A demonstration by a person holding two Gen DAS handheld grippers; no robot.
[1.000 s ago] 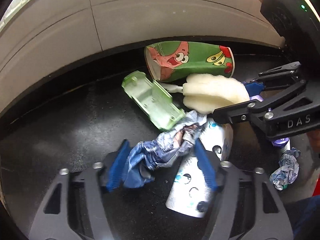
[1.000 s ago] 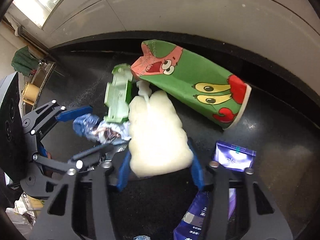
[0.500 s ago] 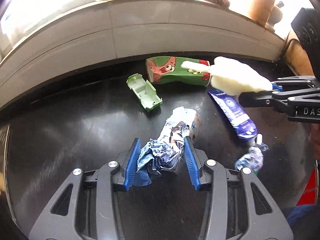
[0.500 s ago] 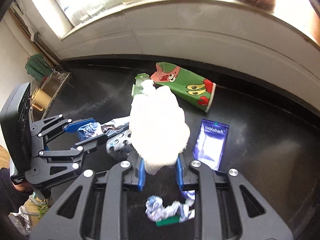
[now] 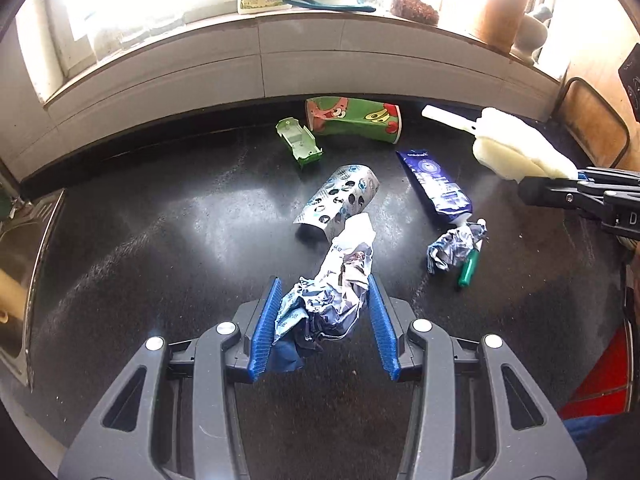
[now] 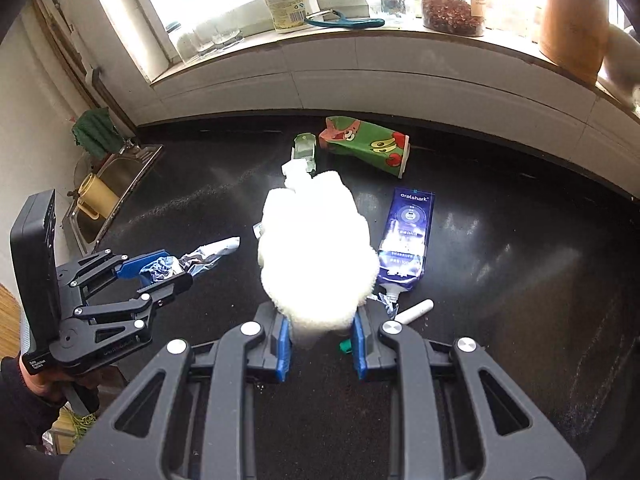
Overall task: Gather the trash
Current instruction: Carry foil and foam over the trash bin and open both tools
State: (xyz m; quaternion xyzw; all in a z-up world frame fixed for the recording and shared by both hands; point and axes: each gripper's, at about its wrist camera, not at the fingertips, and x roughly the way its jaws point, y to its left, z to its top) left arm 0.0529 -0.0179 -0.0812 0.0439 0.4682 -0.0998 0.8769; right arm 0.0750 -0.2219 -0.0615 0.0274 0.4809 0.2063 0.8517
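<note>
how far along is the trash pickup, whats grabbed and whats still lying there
Nothing looks binned yet; no bin is in view. In hand: the left tool grips a crumpled wrapper, and the right tool grips a white sponge brush. Still on the counter: green paper cup, green plastic piece, patterned cup, toothpaste tube and a small crumpled wad.
</note>
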